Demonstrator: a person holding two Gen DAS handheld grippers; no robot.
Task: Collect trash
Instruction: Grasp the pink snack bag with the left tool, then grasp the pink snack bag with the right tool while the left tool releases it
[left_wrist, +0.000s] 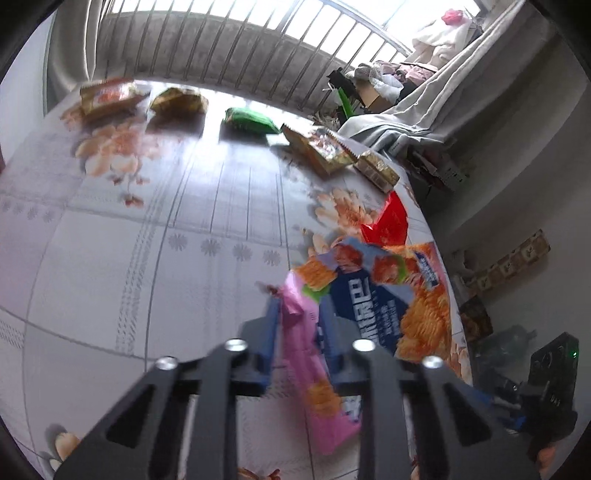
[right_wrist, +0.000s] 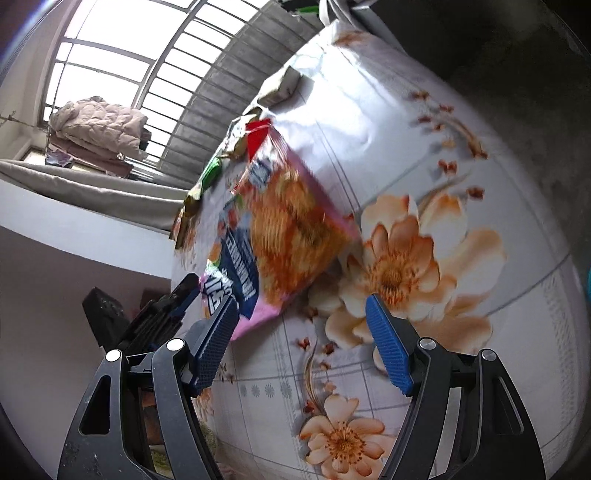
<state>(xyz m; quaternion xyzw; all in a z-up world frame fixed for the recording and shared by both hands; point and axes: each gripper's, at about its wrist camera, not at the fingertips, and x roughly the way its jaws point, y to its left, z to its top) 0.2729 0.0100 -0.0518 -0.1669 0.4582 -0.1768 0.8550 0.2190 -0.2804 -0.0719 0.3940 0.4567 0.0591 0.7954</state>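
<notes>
Now my left gripper (left_wrist: 297, 325) pinches what looks, through blur, like the pink edge of the chip bag (left_wrist: 373, 295) on the flowered tablecloth (left_wrist: 147, 240), lifting it for collection, while my right gripper (right_wrist: 299, 332) waits, fingers apart.

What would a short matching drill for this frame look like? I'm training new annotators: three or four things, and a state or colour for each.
Things:
1. left gripper
2. right gripper
3. red wrapper
4. green packet

States:
A. lies at the table's far edge
B. jaws wide, nothing between them
C. shut on the pink chip bag
D. just beyond the chip bag

Pairs: 1-C, 2-B, 3-D, 4-A
</notes>
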